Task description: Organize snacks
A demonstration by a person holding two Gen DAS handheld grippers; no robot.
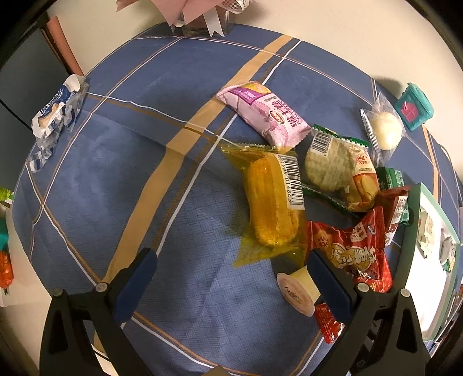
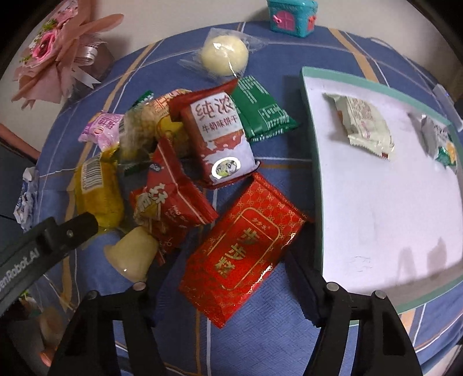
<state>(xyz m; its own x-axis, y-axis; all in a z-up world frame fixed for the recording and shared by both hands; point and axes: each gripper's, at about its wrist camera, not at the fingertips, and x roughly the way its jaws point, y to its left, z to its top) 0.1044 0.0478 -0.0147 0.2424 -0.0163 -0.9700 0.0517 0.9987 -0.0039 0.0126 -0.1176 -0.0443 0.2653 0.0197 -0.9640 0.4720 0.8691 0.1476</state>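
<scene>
A pile of wrapped snacks lies on the blue plaid tablecloth [image 1: 179, 202]. My left gripper [image 1: 231, 272] is open and empty, just below a yellow corn pack [image 1: 272, 202], with a jelly cup [image 1: 299, 289] by its right finger. My right gripper [image 2: 225, 277] is open around the near end of a red and gold pack [image 2: 243, 243]. A milk biscuit pack [image 2: 222, 138], a green pack [image 2: 263, 112] and a round white bun [image 2: 224, 56] lie beyond. The white tray [image 2: 376, 202] with a green rim holds two snack packs [image 2: 367, 127].
A teal toy house [image 2: 292, 14] stands at the table's far edge. A pink bouquet [image 2: 58, 57] sits far left. A crumpled blue and white wrapper [image 1: 55, 121] lies at the table's left edge. The left gripper's finger [image 2: 58, 234] shows in the right wrist view.
</scene>
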